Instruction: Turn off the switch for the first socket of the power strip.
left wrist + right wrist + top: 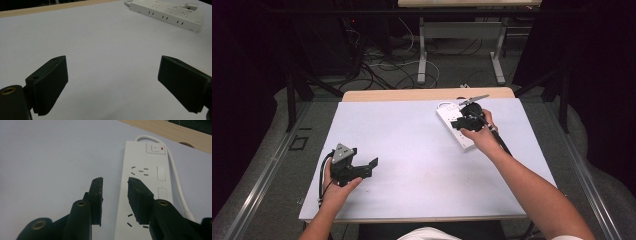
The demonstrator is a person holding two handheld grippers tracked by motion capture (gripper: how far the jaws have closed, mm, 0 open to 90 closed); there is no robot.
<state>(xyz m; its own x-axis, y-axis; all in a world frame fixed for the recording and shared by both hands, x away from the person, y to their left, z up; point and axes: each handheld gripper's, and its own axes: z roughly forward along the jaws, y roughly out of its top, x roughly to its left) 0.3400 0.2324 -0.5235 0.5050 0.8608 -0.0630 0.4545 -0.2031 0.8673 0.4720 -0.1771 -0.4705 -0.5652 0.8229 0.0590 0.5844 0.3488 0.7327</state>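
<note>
Here, a white plastic power strip (pixel 455 126) lies flat on the matte, pale sheet (pixel 412 155) that covers the table, in the far right part of it as the high view shows, set slantwise with one end toward the far edge. A strip of light wood tabletop (pixel 402 94) shows bare beyond the sheet. The power strip is a long, flat, square-cornered bar; in the right gripper view its smooth top (pixel 140 165) bears groups of narrow dark socket slots, two blank rectangular panels along one side and, at the far end, a rounded square switch (pixel 155 148) with a small red mark beside it. A round white cord (pixel 175 177) leaves that end in a loop and runs back along the bar's side. The right gripper (pixel 115 183), black and hard-edged, hangs directly over the power strip; its jaws stand a little apart with nothing between them, and their inner faces are finely ribbed. One pad sits over the bar's edge, the other over its top; whether either touches the plastic cannot be told. The left gripper (pixel 112 75) rests well apart from the strip, near the front left of the sheet, jaws spread wide over bare surface; its blocky pads (pixel 53 82) show the same serrated face, and a grey three-cornered plate (pixel 343 152) tops its body.
</note>
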